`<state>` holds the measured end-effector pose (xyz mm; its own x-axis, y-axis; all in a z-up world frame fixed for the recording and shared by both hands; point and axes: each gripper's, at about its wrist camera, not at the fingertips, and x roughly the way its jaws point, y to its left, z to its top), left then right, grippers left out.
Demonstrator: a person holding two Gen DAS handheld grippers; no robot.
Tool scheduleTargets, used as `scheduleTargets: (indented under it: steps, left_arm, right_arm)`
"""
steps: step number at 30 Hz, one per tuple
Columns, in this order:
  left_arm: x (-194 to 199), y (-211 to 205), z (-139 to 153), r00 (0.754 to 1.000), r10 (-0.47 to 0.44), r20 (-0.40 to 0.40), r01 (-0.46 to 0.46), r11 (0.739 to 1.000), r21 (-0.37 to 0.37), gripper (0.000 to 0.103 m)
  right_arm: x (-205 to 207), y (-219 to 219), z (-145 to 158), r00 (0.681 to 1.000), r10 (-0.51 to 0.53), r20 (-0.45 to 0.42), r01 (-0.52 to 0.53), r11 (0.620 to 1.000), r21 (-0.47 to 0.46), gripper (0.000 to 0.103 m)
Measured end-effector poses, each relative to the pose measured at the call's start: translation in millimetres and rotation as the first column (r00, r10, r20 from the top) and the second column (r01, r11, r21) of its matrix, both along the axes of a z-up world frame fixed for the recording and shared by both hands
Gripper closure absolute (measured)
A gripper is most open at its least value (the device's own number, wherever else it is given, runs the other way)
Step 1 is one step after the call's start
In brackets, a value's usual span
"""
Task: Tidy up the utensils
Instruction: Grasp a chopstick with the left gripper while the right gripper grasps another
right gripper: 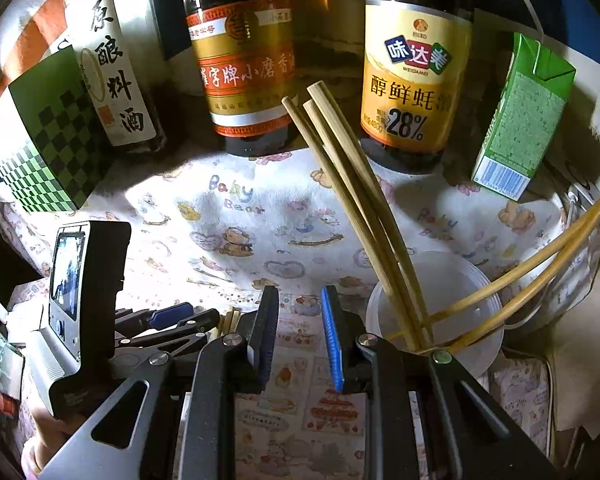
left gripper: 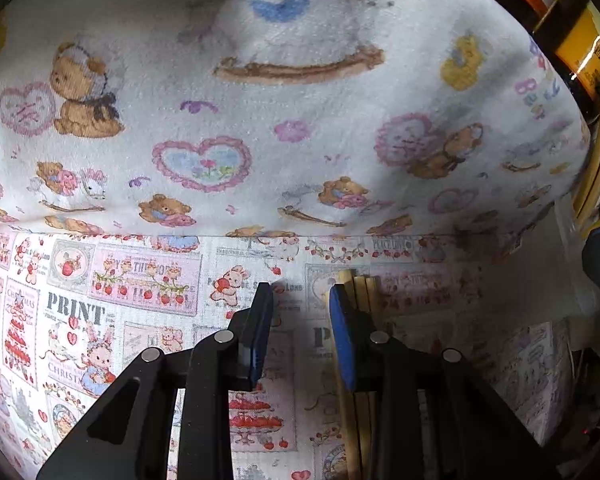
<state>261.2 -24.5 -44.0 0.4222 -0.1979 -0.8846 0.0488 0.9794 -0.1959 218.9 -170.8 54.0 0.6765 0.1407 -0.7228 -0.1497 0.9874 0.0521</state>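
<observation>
Three chopsticks [right gripper: 352,200] lean up-left in cup [right gripper: 480,356]; both grippers' jaws parted, empty.

My gripper [right gripper: 300,336]: matt black plastic, blue ribbed pads. Chopsticks [right gripper: 352,200] pale bare wood, smooth. Cup [right gripper: 480,344] translucent white plastic. Bottles [right gripper: 416,80] glossy dark glass w/ paper labels. Tablecloth [left gripper: 300,120] printed cloth, nubbly. Carton [right gripper: 524,120] matt card.

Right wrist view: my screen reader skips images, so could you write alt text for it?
A white cup holding several bamboo chopsticks stands on a printed cloth, just right of the open, empty right gripper. Behind stand three sauce bottles, a green carton and a checkered box; the left gripper is at left near more chopsticks.
</observation>
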Motion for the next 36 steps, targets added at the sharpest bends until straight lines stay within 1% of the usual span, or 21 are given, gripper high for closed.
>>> scheduleTargets:
  steps: [8,11,14,20,22,24,27,31,34,36]
  left_arm:
    - [-6,-9,-2,1.000,-0.006,0.005,0.006,1.000,0.017,0.075]
    - [-7,-8,-3,1.000,0.002,-0.008,-0.003,1.000,-0.015,0.075]
    - [-9,-11,-1,1.000,-0.009,0.011,0.009,1.000,-0.030,0.075]
    - [-16,-31,-1,0.998,-0.065,0.023,0.064,0.997,0.034,0.076]
    - [-17,-37,0,0.998,-0.053,0.031,0.051,0.996,0.069,0.075]
    - [-19,-39,1,0.999,-0.036,0.024,0.034,0.995,0.092,0.079]
    - [-20,-42,2,0.999,-0.026,0.030,0.023,0.992,0.120,0.081]
    - [-21,-50,0,0.999,-0.037,0.019,0.034,0.992,0.119,0.081]
    - [-21,-55,-2,0.999,-0.044,0.022,0.040,0.989,0.140,0.081]
    - [-21,-51,-1,1.000,-0.026,0.015,0.024,0.994,0.107,0.082]
  right_arm:
    - [3,3,-6,1.000,-0.012,0.003,0.012,1.000,-0.017,0.079]
    - [4,4,-8,1.000,-0.020,-0.002,0.020,1.000,-0.024,0.079]
    - [5,3,-9,1.000,-0.023,-0.005,0.023,0.999,-0.023,0.079]
    - [5,2,-7,1.000,-0.025,-0.001,0.025,0.999,-0.024,0.079]
    - [4,1,-5,0.999,-0.032,0.000,0.032,0.999,-0.021,0.079]
    - [3,-1,-3,0.999,-0.034,0.002,0.034,0.999,-0.019,0.079]
    - [1,-2,-1,0.999,-0.034,0.004,0.034,0.999,-0.019,0.079]
    - [0,-2,-1,0.999,-0.036,0.000,0.036,0.999,-0.021,0.079]
    - [2,0,-5,0.999,-0.033,-0.008,0.033,0.999,-0.024,0.079]
    - [4,1,-7,0.999,-0.034,-0.015,0.033,0.999,-0.022,0.079]
